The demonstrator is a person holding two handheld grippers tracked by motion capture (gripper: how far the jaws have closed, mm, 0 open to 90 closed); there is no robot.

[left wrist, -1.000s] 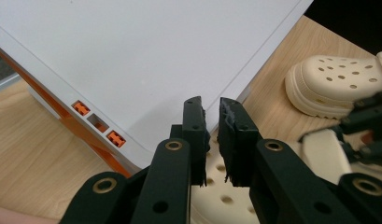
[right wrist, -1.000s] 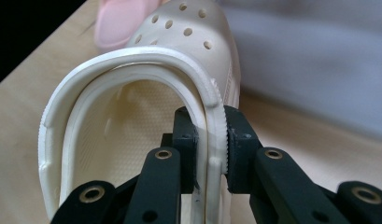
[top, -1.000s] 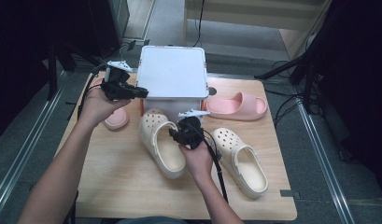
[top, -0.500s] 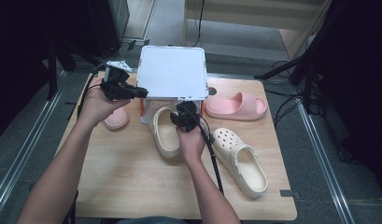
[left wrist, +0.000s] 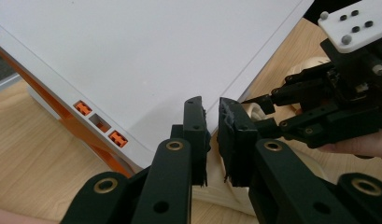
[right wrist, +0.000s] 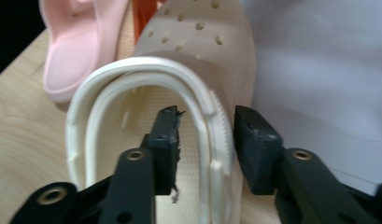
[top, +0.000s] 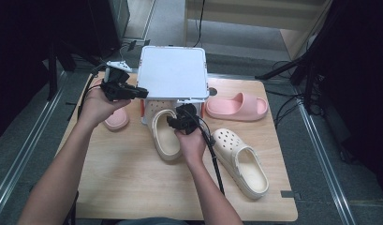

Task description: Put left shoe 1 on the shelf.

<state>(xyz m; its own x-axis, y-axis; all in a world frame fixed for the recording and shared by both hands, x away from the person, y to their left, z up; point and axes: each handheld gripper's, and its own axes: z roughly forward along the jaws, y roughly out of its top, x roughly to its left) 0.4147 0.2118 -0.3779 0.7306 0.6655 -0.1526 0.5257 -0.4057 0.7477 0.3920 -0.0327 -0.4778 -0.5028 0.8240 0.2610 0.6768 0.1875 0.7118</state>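
Observation:
A white box has its lid (top: 173,70) raised, and my left gripper (top: 140,92) is shut on the lid's front left corner (left wrist: 132,56); its jaws (left wrist: 212,112) stand almost together there. A cream clog (top: 163,140) lies toe-first under the lid. My right gripper (top: 180,117) is at the clog's right side. Its jaws (right wrist: 207,113) have just been opening and now straddle the clog's side wall (right wrist: 216,140) with a gap on each side.
A second cream clog (top: 240,161) lies to the right on the wooden table (top: 133,187). One pink slide (top: 236,107) lies at the back right. Another pink slide (top: 115,121) lies left of the box, under my left hand.
The right gripper has pushed the cream clog away from me, toe under the raised lid, and its jaws have parted from the clog's side. The left gripper has kept still.

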